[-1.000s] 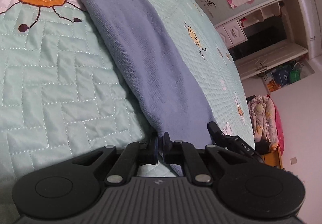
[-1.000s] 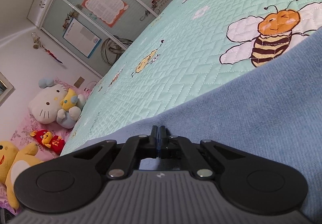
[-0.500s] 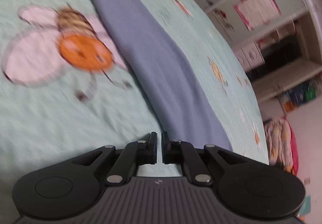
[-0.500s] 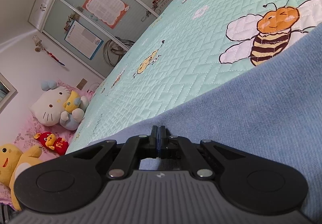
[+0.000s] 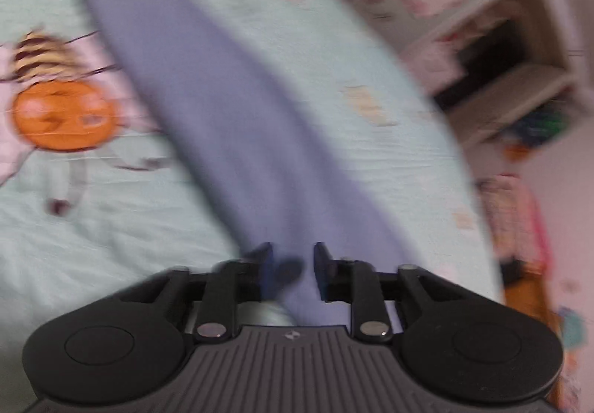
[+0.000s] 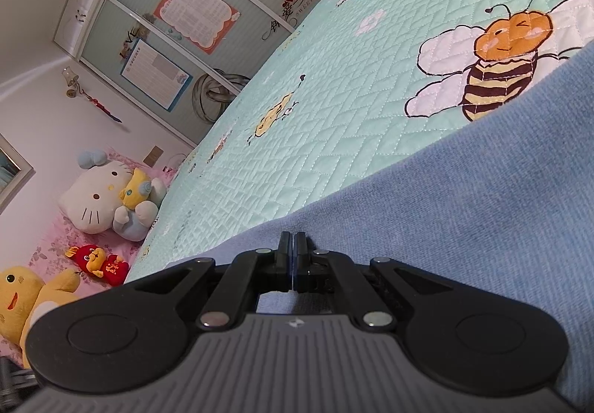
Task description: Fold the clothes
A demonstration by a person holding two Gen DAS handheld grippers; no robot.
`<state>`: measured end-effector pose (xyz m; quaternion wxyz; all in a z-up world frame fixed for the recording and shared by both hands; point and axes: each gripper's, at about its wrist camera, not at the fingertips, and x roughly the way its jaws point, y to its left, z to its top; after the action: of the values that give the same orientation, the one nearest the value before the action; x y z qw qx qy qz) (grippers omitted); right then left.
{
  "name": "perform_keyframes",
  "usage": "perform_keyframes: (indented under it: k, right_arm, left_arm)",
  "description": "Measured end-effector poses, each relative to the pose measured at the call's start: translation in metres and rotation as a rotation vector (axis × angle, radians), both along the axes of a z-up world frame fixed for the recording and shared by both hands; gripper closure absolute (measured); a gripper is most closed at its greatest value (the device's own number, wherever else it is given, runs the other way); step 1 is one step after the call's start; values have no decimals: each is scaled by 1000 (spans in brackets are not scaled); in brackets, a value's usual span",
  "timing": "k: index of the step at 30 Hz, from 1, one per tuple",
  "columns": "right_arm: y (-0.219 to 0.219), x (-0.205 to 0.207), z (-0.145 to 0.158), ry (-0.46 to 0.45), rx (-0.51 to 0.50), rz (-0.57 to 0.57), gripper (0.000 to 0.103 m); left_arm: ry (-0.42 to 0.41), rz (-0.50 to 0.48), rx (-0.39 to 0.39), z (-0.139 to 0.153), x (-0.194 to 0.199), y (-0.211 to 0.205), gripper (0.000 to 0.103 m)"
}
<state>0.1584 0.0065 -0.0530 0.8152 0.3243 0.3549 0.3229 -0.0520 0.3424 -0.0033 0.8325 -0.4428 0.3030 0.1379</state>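
A long blue cloth [image 5: 230,108] lies folded into a narrow strip on the mint quilted bed cover [image 5: 92,227]; the left wrist view is blurred. My left gripper [image 5: 293,257] hovers over the strip's near end. Its jaws stand apart with the cloth showing between them, and the pads do not press on it. In the right wrist view the same blue cloth [image 6: 464,208] fills the lower right. My right gripper [image 6: 293,242] is shut at the cloth's edge, with a thin blue line of fabric between its pads.
The bed cover [image 6: 334,97] carries bee prints [image 6: 493,60] [image 5: 63,116]. Plush toys [image 6: 107,197] lie on pink bedding left of the bed. Wardrobe doors with posters [image 6: 193,12] stand behind it. Shelves [image 5: 501,86] and a pile of clothes [image 5: 516,216] are off the bed's right side.
The left gripper has swung across the bed, bringing the bee print and the whole strip into view, and its jaws have parted. The right gripper has stayed put, shut.
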Motion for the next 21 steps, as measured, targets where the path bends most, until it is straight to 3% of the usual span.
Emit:
perform_keyframes:
  k: [2,5,7,8,9,11,13,14,15,17,21]
  right_arm:
    - [0,0,0,0,3,0,103]
    - [-1,0,0,0,7,2,103]
    - [-1,0,0,-3,10,5,103]
    - [-1,0,0,-5,11,7,103]
    - [-2,0,0,-7,12,9,102]
    - [-2,1,0,-7,15,11,101]
    - [-3,2,1,-7,20,16,100]
    - [-3,1,2,-11,19,18,98]
    - [-3,0,4,-20,18,23,93]
    - [-1,-5,11,-57,15,52,79]
    - [39,-21,39,-162,-112,268,77]
  left_arm:
    - [-14,18,-20,1,-7,10,99]
    - [-65,38,14,16,-15,12,96]
    - [-117,27,32,27,-13,8,87]
    - [-137,4,56,31,-10,5,77]
    - [-134,-28,90,33,-4,0,67]
    - [-61,-72,127,24,14,-8,59]
    - [-30,-73,134,6,21,-5,71]
    - [-24,-64,128,0,21,-2,87]
    - [-16,-51,117,-2,19,1,96]
    - [-7,-32,92,-7,16,7,97]
    - [-5,-56,62,-7,17,12,97]
